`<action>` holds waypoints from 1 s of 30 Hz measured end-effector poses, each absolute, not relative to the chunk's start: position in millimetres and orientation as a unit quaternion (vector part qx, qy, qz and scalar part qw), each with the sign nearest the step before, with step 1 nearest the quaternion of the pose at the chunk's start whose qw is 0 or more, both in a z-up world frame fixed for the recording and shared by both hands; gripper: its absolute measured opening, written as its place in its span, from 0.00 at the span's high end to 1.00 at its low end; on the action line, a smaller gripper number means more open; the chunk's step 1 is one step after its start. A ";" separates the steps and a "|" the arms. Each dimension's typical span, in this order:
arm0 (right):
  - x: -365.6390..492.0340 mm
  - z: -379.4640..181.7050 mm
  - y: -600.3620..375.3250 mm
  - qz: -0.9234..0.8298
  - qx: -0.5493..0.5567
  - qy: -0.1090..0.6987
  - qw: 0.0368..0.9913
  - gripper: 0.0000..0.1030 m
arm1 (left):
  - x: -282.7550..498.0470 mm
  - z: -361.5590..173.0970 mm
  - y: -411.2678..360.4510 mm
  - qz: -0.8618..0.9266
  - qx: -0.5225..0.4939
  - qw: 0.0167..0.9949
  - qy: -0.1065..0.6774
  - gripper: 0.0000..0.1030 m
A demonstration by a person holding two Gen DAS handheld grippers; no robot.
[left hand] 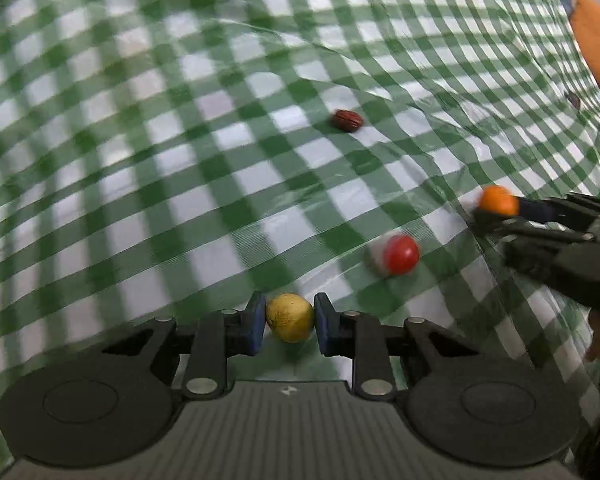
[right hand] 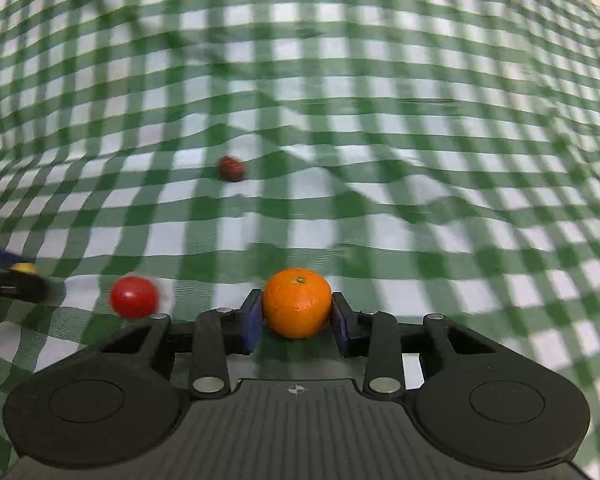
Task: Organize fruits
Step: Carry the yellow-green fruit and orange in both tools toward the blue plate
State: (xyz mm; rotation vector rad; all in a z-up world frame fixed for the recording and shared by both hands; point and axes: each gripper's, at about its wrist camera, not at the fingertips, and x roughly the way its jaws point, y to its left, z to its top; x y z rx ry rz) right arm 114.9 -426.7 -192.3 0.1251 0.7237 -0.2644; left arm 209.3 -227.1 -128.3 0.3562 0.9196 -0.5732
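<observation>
Left wrist view is showing the left gripper (left hand: 290,318) pinching a lemon (left hand: 290,317) and the right gripper (right hand: 297,308) clamping an orange (right hand: 297,302) beside the tomato (left hand: 400,253); round skins are risking slipping out.

Green-and-white checked tablecloth (left hand: 148,168) spread wide ahead of the tool, covering the bench, creased in long ridges and glossy in places, seen again as blurred rumpled squares (right hand: 420,128) in the right wrist view. Flat orange thing (left hand: 596,52) far off to the upper right, at the cloth's edge, cut by the frame. Small dark speck (left hand: 573,100) just below it on the cloth, too small to tell
</observation>
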 end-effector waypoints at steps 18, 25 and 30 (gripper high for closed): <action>-28.1 -68.7 -271.8 0.044 0.046 0.315 0.947 0.64 | 42.2 -23.9 -66.0 -0.193 0.128 0.870 0.436 0.73; -66.0 -33.8 -202.3 0.113 0.027 0.315 0.942 0.64 | -4.9 -10.4 -15.8 -0.168 0.099 0.881 0.431 0.73; -88.4 -28.2 -174.3 0.128 0.006 0.321 0.938 0.64 | -24.4 -6.7 10.0 -0.151 0.080 0.890 0.423 0.73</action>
